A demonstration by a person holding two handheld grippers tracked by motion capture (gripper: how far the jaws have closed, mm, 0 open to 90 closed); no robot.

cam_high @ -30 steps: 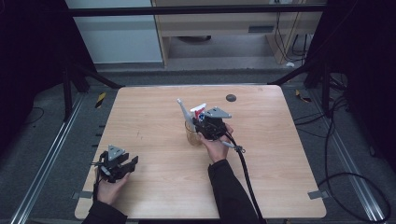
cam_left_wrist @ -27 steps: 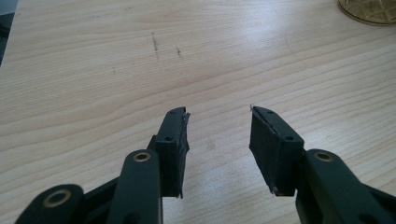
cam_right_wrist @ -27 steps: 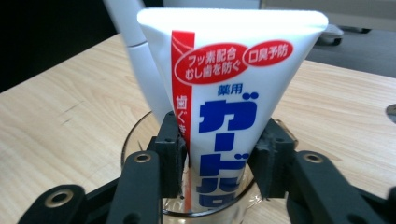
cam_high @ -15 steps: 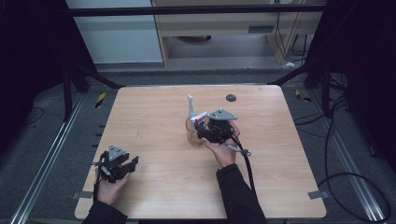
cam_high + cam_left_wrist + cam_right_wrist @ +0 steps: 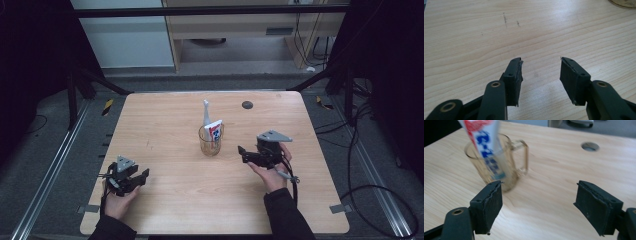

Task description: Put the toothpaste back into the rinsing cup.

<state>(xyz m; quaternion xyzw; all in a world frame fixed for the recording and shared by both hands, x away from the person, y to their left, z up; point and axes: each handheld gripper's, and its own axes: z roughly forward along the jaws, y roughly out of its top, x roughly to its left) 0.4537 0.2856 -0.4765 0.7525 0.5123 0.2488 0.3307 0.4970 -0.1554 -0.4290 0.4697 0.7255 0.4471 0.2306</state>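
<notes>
Wooden table (image 5: pixel 170 120): toothpaste tube (image 5: pixel 215 134) upright in glass mug (image 5: pixel 210 142), left of right gripper (image 5: pixel 242 153), fingers wide, empty

Clear glossy cup (image 5: pixel 210 140) on matt wooden table (image 5: pixel 165 125)

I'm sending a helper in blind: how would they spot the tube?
Start at the wooden table. Near its middle stands a clear mug. The tube sticks up out of it, white with red and blue print, beside a plain white item.

Beyond the wooden table (image 5: pixel 165 125) lies grey floor (image 5: pixel 235 67), a pale cabinet (image 5: pixel 120 45) and a wooden bench (image 5: pixel 240 25); cables (image 5: pixel 370 165) trail right.
</notes>
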